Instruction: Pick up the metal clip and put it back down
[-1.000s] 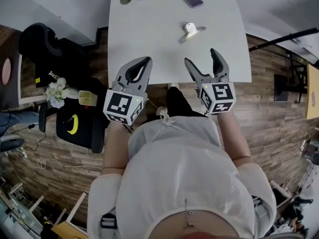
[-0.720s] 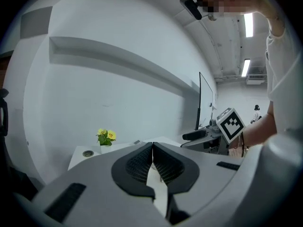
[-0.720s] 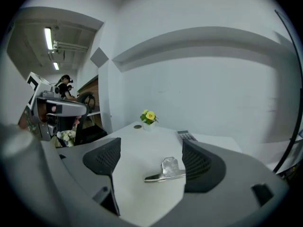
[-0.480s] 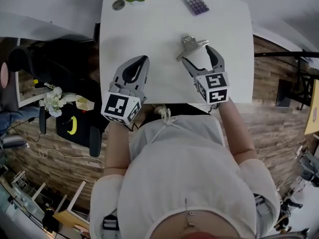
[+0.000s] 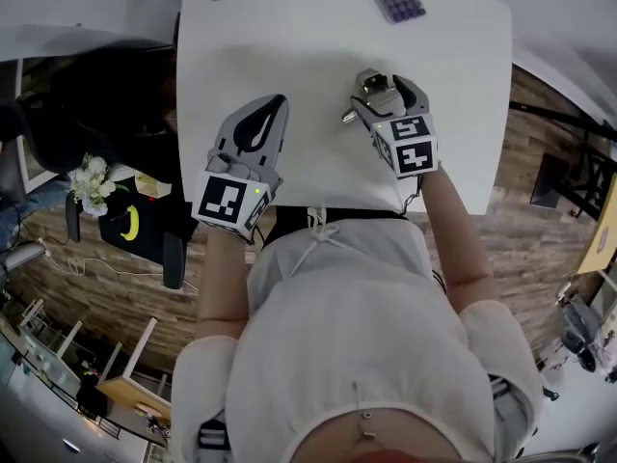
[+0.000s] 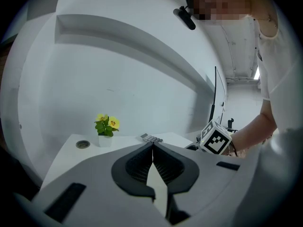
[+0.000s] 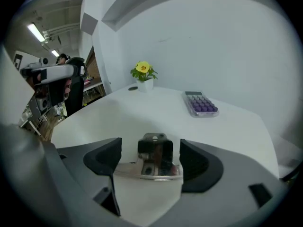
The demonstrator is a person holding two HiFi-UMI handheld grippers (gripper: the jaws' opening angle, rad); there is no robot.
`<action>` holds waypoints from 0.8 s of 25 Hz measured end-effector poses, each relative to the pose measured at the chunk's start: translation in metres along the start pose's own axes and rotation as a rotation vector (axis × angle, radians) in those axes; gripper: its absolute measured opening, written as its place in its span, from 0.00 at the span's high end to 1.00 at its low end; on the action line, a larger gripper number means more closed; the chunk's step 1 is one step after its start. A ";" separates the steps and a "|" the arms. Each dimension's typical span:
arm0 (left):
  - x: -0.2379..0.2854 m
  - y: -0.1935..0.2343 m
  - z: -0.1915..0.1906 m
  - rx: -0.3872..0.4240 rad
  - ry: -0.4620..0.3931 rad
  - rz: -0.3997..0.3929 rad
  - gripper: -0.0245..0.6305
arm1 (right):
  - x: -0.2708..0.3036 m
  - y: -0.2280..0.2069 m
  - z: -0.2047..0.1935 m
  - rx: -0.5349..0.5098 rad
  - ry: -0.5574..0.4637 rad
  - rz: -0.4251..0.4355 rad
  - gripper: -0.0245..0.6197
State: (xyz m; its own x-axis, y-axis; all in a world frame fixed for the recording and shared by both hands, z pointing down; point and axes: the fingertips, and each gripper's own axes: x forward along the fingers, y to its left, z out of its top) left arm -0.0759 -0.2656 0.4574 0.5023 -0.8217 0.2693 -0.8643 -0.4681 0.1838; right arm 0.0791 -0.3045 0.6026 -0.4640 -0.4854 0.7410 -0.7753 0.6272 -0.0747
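Right gripper view: the right gripper [image 7: 150,149] has its jaws apart on either side of the metal clip [image 7: 154,163], which lies on the white table [image 7: 142,109]; a second ago this gripper was short of the clip; the left gripper [image 6: 152,148] has its jaws together, empty.

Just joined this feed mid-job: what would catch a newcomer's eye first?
The shiny metal clip on the white table sits between the open jaws of the right claw, not yet gripped. The left claw is shut and empty to its left. At the table's far edge: a purple-keyed calculator and a potted yellow flower.
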 end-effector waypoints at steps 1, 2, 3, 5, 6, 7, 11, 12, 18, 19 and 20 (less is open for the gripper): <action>0.002 0.001 -0.003 -0.003 0.008 0.000 0.93 | 0.005 -0.003 -0.003 -0.001 0.015 -0.008 0.36; 0.004 0.003 -0.006 -0.006 0.015 0.001 0.93 | 0.010 -0.005 -0.006 -0.003 0.033 -0.013 0.37; 0.005 0.004 -0.009 -0.010 0.021 0.002 0.93 | 0.015 -0.005 -0.009 -0.005 0.050 -0.017 0.37; 0.007 0.007 -0.014 -0.029 0.031 0.008 0.93 | 0.023 -0.006 -0.015 -0.010 0.088 -0.024 0.39; 0.007 0.008 -0.015 -0.038 0.034 0.011 0.93 | 0.026 -0.006 -0.018 -0.012 0.106 -0.029 0.41; 0.007 0.009 -0.017 -0.045 0.036 0.013 0.93 | 0.028 -0.006 -0.020 -0.012 0.119 -0.034 0.43; 0.005 0.013 -0.024 -0.046 0.042 0.019 0.93 | 0.031 -0.006 -0.021 -0.016 0.135 -0.043 0.49; 0.005 0.014 -0.024 -0.044 0.038 0.018 0.93 | 0.030 -0.006 -0.021 -0.015 0.139 -0.043 0.49; 0.003 0.009 -0.012 -0.026 0.019 0.007 0.93 | 0.028 -0.007 -0.022 0.000 0.152 -0.036 0.50; 0.002 0.007 -0.009 -0.023 0.016 0.005 0.93 | 0.026 -0.007 -0.021 0.009 0.145 -0.034 0.50; 0.001 0.005 -0.007 -0.021 0.013 0.003 0.93 | 0.023 -0.007 -0.019 0.022 0.131 -0.032 0.50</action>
State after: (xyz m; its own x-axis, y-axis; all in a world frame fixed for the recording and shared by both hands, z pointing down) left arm -0.0801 -0.2666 0.4647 0.5001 -0.8188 0.2819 -0.8652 -0.4585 0.2032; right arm 0.0816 -0.3083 0.6330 -0.3804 -0.4206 0.8236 -0.7987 0.5983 -0.0634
